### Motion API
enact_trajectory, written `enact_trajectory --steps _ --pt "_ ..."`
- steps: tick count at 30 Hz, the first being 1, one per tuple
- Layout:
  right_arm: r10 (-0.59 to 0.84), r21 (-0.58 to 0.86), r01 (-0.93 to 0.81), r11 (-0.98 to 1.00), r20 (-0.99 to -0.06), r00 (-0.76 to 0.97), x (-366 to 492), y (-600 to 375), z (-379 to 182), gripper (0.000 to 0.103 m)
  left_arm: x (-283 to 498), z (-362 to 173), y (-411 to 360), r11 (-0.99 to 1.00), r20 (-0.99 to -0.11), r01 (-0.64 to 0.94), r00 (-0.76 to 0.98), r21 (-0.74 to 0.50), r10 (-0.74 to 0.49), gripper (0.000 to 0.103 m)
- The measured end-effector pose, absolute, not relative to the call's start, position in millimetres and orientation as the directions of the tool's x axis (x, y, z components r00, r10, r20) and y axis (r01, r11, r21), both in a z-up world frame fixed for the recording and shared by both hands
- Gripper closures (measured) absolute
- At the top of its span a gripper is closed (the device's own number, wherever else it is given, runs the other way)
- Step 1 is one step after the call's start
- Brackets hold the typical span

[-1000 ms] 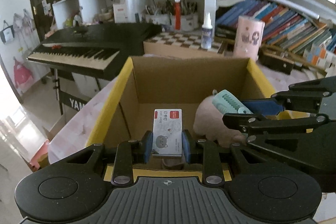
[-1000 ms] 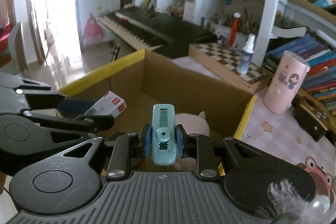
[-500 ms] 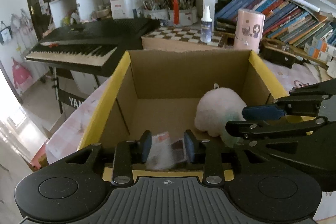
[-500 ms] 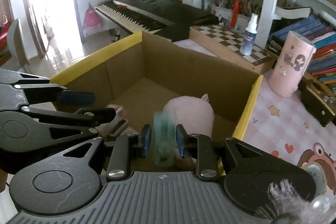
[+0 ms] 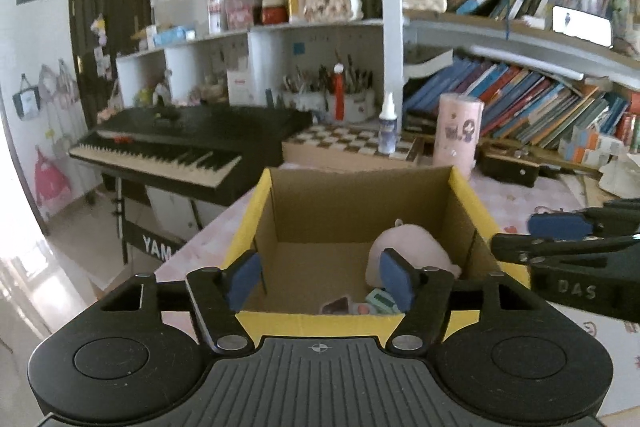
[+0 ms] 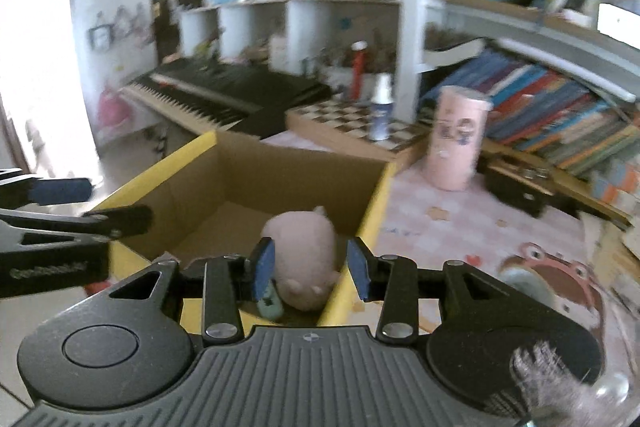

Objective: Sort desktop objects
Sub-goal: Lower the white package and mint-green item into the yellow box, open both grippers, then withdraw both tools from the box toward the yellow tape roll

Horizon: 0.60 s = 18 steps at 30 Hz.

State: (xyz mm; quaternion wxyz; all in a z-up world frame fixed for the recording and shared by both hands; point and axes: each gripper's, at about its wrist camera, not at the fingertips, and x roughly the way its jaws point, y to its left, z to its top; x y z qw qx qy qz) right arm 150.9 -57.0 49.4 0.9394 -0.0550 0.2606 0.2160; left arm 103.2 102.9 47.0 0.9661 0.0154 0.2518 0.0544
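1. Two grippers hang over the near edge of the cardboard box [image 5: 360,215]: our left gripper [image 5: 320,279] has its jaws opening with nothing between the blue pads, and our right gripper [image 6: 310,271] is opening too, also bare. Both are hard black plastic with flat rubbery pads.
2. Just below, on the box floor by the near wall, lie the small printed card pack [image 5: 338,305] and the teal ridged clip [image 5: 380,301], a stiff little plastic piece. The pink plush toy [image 5: 408,251] sits beside them, round, soft and fuzzy. We judge these three already sorted.
3. We see one risk close at hand: the open fingers stand near the yellow-taped rim, so a careless pull back could catch the light corrugated wall and drag or tip the box toward the surface [image 6: 460,223] edge on the left.
4. A second risk: the two grippers sit close side by side, and swinging either across could knock them together.
5. Farther off on the pink patterned cloth stand a tall pink cylinder [image 5: 456,135] and a slim spray bottle [image 5: 387,125] on the chequered board [image 5: 348,143]; both look top-heavy, and a wide sweep would topple them.
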Motion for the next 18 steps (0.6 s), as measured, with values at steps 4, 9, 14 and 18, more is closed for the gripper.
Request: enact_trajectory --steps 4,9,14,18 --pt "0.297 0.014 -0.332 0.943 -0.482 0.825 128 -74 49 0.065 84 50 98 0.995 -0.460 -0.075 0.883 0.062 0.095 0.025" --pt "0.191 0.022 -0.206 0.978 -0.480 0.856 95 -95 43 0.065 62 45 91 0.998 -0.471 -0.028 0.881 0.063 0.055 0.024" --pt "0.132 0.012 -0.145 0.989 -0.499 0.857 64 -104 33 0.065 45 37 84 0.998 -0.494 0.014 0.870 0.059 0.017 0.024" --pt "0.101 0.003 -0.116 0.993 -0.516 0.851 40 -109 23 0.065 34 29 79 0.998 -0.515 0.049 0.857 0.043 -0.020 0.024"
